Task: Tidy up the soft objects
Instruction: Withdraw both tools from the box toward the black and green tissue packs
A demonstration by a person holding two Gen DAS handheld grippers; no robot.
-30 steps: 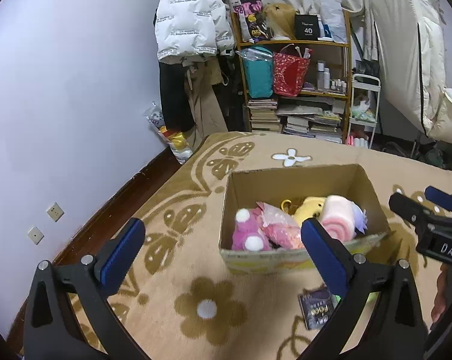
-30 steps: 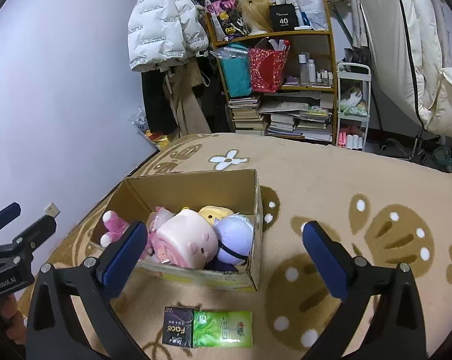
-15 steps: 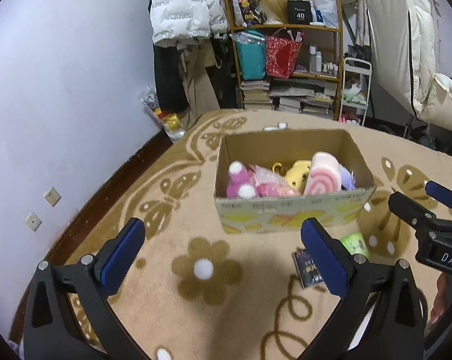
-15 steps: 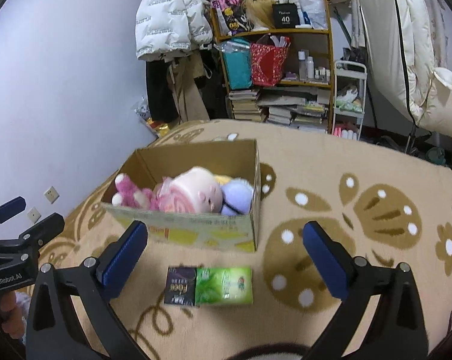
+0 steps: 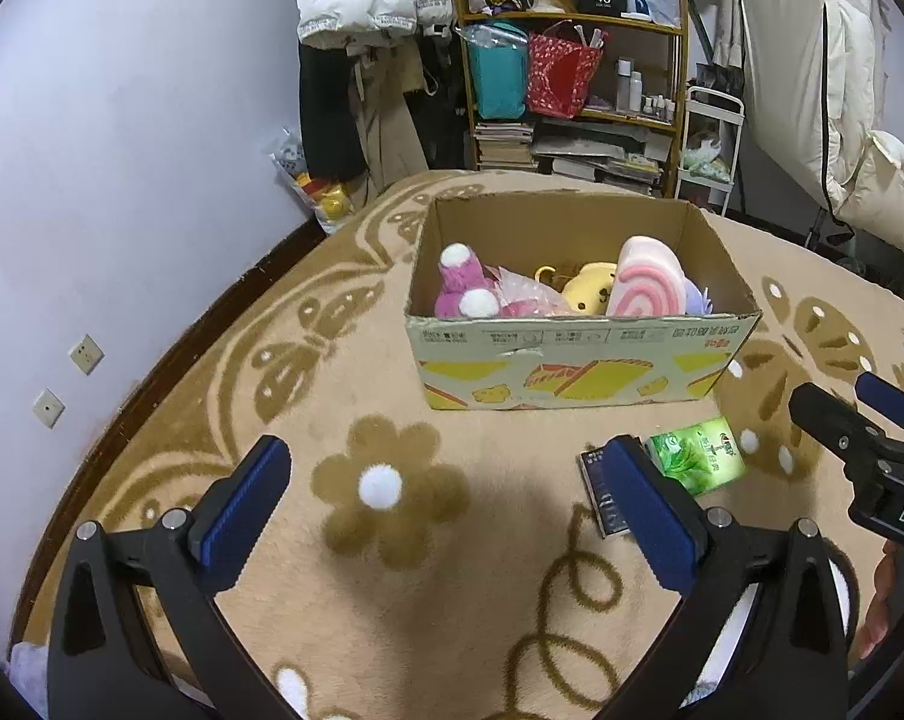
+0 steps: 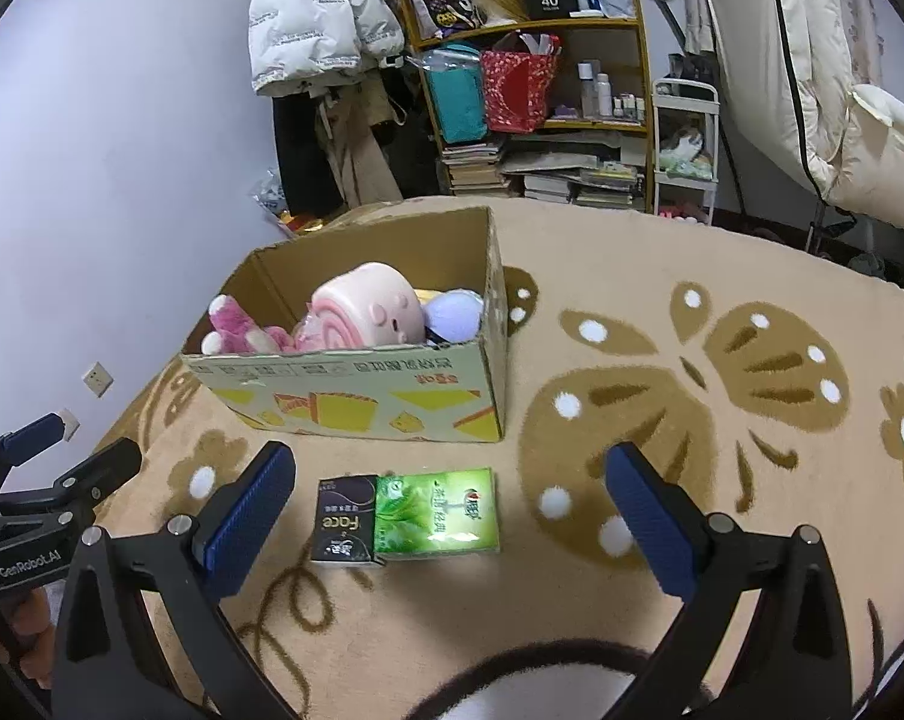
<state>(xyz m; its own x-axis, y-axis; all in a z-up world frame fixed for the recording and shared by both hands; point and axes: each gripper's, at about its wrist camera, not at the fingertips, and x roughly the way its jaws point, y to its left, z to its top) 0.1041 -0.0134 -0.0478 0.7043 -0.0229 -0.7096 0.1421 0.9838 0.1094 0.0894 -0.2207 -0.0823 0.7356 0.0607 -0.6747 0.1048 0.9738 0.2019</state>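
A cardboard box [image 5: 577, 360] [image 6: 356, 390] stands on the beige patterned blanket. It holds soft toys: a pink swirl roll plush [image 5: 646, 288] [image 6: 365, 312], a pink bunny [image 5: 463, 291] [image 6: 233, 330], a yellow plush [image 5: 586, 297] and a lilac ball [image 6: 454, 315]. A green tissue pack [image 5: 697, 456] [image 6: 434, 510] and a black tissue pack [image 5: 601, 495] [image 6: 341, 519] lie side by side in front of the box. My left gripper [image 5: 446, 516] is open and empty, in front of the box. My right gripper [image 6: 452, 516] is open and empty above the packs.
The bed's blanket [image 6: 721, 420] spreads right of the box. A lilac wall [image 5: 122, 180] with sockets runs along the left. A cluttered shelf [image 5: 571, 78], hanging coats [image 5: 362, 0] and white bedding [image 6: 841, 90] stand behind.
Both grippers have pulled back and away from the box, so the box looks farther and the two tissue packs now show fully. Both stay open.
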